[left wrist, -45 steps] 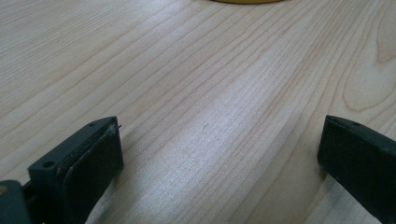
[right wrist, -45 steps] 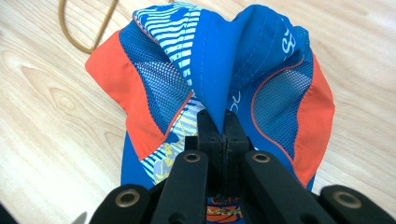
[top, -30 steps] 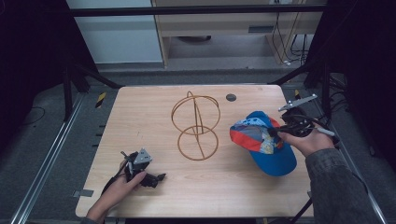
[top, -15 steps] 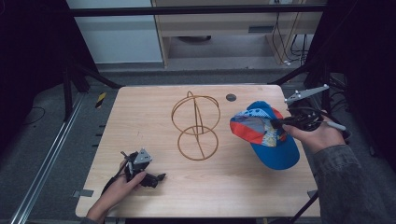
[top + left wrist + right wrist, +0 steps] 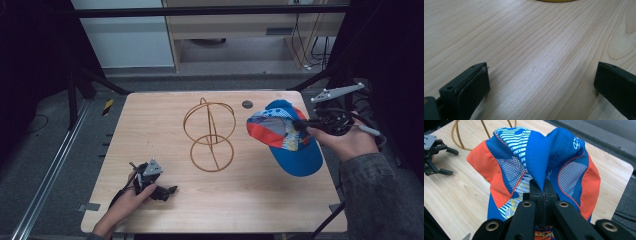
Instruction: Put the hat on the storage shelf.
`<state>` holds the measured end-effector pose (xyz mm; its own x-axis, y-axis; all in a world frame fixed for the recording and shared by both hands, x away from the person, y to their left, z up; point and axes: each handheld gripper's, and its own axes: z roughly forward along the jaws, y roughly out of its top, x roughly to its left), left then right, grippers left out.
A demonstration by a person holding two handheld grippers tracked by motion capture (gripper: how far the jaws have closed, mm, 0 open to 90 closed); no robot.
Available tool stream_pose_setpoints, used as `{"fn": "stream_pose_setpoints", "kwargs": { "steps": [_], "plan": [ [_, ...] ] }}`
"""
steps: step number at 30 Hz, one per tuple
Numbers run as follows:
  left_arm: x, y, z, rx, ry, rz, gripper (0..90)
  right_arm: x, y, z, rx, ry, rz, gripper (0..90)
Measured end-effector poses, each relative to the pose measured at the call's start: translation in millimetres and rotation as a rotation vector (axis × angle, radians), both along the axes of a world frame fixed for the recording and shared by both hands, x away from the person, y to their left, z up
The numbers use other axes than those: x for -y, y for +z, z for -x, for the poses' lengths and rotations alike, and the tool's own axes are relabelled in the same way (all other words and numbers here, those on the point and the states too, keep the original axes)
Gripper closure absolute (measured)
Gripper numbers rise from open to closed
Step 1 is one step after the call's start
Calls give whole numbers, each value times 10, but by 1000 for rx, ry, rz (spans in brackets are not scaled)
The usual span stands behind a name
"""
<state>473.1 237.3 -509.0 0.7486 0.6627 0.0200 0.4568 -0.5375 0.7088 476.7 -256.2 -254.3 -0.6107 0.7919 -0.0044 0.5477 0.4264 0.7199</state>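
Clamping a fold of the cap, the right gripper holds it lifted over the desk's right side, brim hanging toward the person. Leftward from it stands the wire stand, so this hand is nearer it. Far off, the left gripper rests with jaws apart, holding nothing.

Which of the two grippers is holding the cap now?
The right gripper: its jaws are shut on the blue cap. The left gripper stands open over the bare wooden table.
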Motion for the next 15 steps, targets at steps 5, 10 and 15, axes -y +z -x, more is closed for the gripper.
{"fn": "stream_pose_setpoints", "kwargs": {
  "steps": [5, 10, 15],
  "plan": [
    [-1, 2, 0, -1, -1, -2, 0, -28, 110, 1, 22, 4, -9, 898],
    [0, 2, 0, -2, 0, -1, 0, -86, 241, -16, 46, 12, -9, 898],
    [0, 2, 0, -2, 0, -1, 0, -188, 379, -63, 70, 26, -24, 898]
  ]
}}
